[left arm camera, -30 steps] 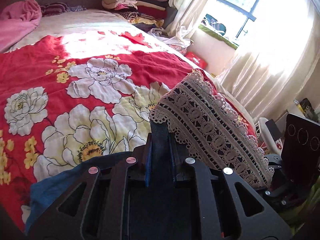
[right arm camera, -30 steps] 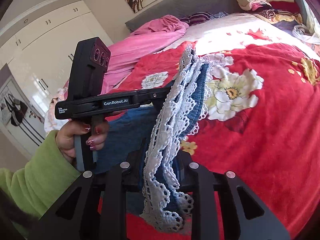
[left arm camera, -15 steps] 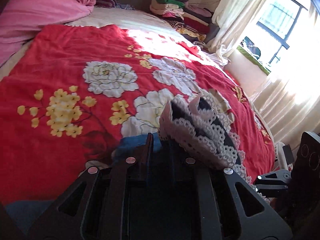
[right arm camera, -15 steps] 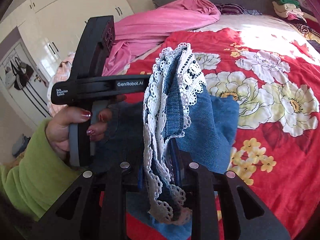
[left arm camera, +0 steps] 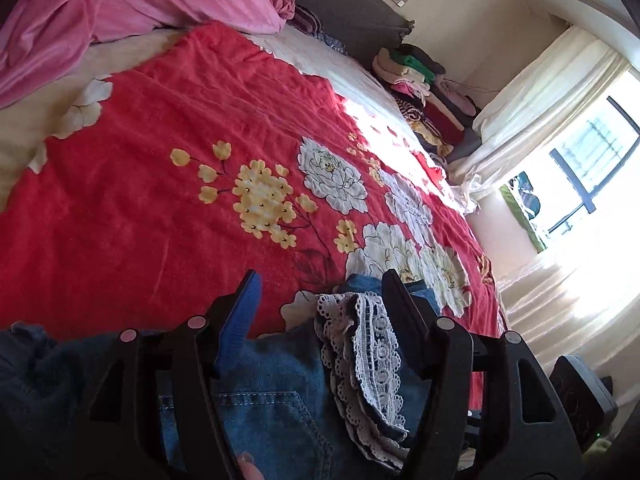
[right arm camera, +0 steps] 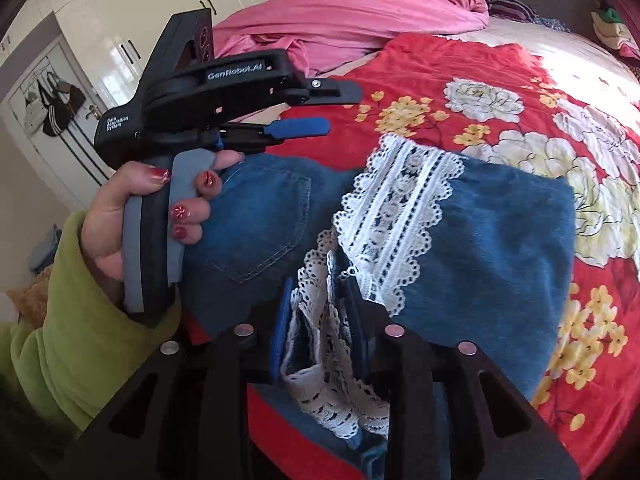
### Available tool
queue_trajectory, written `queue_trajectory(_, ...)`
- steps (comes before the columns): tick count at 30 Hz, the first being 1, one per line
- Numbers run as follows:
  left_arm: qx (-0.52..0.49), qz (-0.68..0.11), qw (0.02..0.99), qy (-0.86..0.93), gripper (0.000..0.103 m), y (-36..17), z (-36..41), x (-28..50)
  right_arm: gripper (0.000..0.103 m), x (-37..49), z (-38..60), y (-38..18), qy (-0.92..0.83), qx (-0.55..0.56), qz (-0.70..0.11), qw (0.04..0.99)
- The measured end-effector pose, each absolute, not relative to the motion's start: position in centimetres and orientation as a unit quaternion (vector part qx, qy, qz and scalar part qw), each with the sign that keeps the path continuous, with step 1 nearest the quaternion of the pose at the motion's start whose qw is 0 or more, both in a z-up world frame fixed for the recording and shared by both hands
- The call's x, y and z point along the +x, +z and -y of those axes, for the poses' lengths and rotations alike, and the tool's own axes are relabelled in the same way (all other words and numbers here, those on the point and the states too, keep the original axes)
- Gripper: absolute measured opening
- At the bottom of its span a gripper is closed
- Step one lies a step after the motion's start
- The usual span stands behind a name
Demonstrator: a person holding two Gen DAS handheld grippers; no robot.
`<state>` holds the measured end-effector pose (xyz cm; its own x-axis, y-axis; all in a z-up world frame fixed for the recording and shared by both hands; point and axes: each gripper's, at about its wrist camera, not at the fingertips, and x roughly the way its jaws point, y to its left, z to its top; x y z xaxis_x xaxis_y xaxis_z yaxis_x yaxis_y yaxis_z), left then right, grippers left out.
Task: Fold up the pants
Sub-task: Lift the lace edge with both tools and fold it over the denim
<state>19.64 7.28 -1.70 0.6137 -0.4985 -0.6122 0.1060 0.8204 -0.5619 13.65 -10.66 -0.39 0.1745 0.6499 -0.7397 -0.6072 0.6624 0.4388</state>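
Two fingers of the left gripper [left arm camera: 320,292] stand well apart in the left wrist view and are opening, with the denim pants [left arm camera: 272,396] lying below and between them on the bed; the blue pad of the left finger touches no cloth, while the lace hem [left arm camera: 368,344] bunches just beside the black right finger, and whether it touches that finger cannot be told. A back pocket with pale stitching shows on the denim near the bottom edge. The pants rest on a red floral blanket [left arm camera: 160,184], beyond which lie a pink blanket [left arm camera: 132,12], a stack of folded clothes [left arm camera: 416,84] by the wall and white curtains [left arm camera: 532,92] at a bright window. In the right wrist view, the right gripper [right arm camera: 324,304] is opening too, its fingers a little apart with a fold of lace hem [right arm camera: 328,364] and denim loosely between them; the pads do not visibly press on it. The pants [right arm camera: 492,240] lie folded across the red floral blanket [right arm camera: 460,64], one lace-trimmed leg end laid flat on top of the denim, near the back pocket. To the left, a hand [right arm camera: 132,208] in a green sleeve [right arm camera: 60,320] grips the handle of the left gripper [right arm camera: 340,110], whose two fingers are spread above the waist end of the pants. White cupboards [right arm camera: 120,12] stand behind.
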Motion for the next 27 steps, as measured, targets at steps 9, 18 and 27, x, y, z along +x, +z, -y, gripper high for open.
queue_trajectory(9, -0.202, -0.43, 0.856, -0.203, 0.06, -2.5, -3.8, 19.5, 0.067, 10.7, 14.0, 2.9, 0.402, -0.035, -0.431, 0.807)
queue_trajectory(18, -0.172, -0.445, 0.857, -0.192, 0.063, -3.3, -2.6, 19.4, 0.079, 8.4, 15.0, 1.2, 0.345, -0.093, -0.419, 0.835)
queue_trajectory(27, -0.169, -0.449, 0.855, -0.199, 0.065, -3.4, -2.4, 19.5, 0.025, 9.4, 13.7, -0.6, 0.373, -0.063, -0.463, 0.801)
